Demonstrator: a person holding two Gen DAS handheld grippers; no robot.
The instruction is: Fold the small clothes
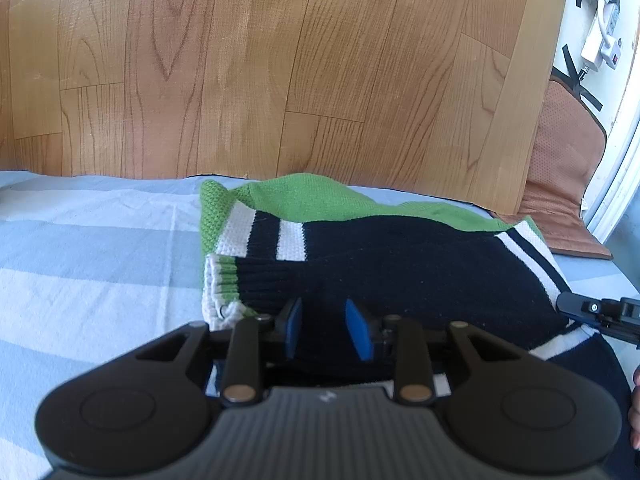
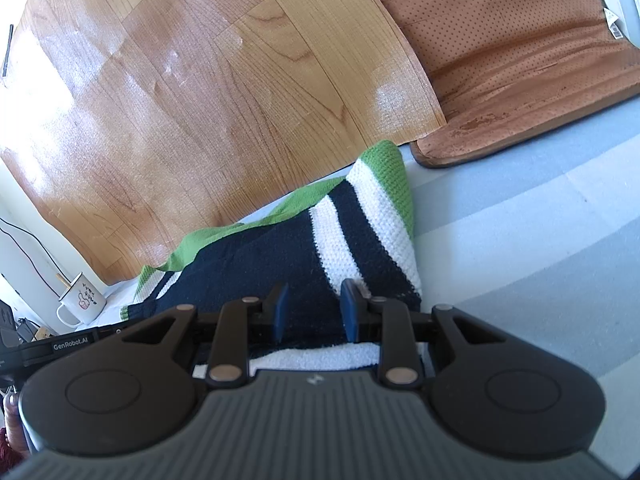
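A small knitted sweater [image 1: 384, 256], navy with white stripes and a green far edge, lies partly folded on a pale blue and white striped blanket [image 1: 92, 248] spread on the wooden floor [image 1: 248, 64]. It sits directly ahead of both tools. The left hand-held gripper [image 1: 327, 330] is low over the navy knit, just right of a ribbed cuff [image 1: 224, 280]; its blue pads [image 1: 360, 332] stand narrowly apart with the knit between them, and whether they pinch it I cannot tell. Far to the left of the right hand-held gripper [image 2: 313, 312] a white enamel mug [image 2: 78, 300] stands by the blanket's edge with a stick poking from it; nothing else inside shows. The right tool's jaws are likewise narrow over the navy fabric near the striped side, grip unclear. Beyond it to the right lies a brown perforated mat [image 2: 520, 60]
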